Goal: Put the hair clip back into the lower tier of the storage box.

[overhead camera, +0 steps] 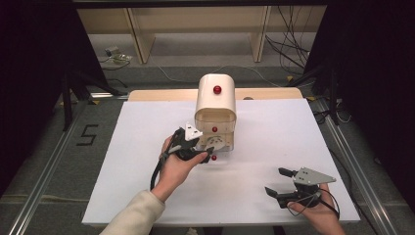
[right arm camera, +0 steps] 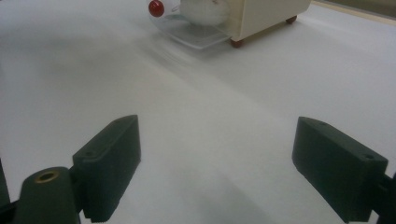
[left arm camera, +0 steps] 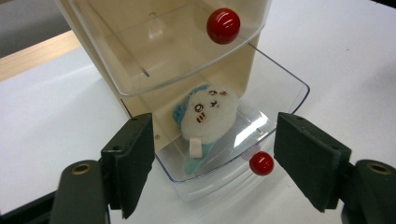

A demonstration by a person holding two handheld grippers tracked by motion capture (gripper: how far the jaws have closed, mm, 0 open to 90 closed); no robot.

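Observation:
A cream mini cabinet stands mid-table with clear drawers and red knobs. Its bottom drawer is pulled out, red knob at the front. Inside lies a white and blue plush toy with a drawn face. My left gripper is open just in front of the drawer, its jaws on either side of the drawer front without touching it; in the high view the left gripper sits at the drawer's left front. My right gripper rests open near the table's front right, holding nothing. The right gripper view has the drawer far off.
The drawer above is shut, its red knob over the plush. The white table top spreads around the cabinet, with a wooden strip at the back edge. Cables and shelf legs lie on the floor beyond.

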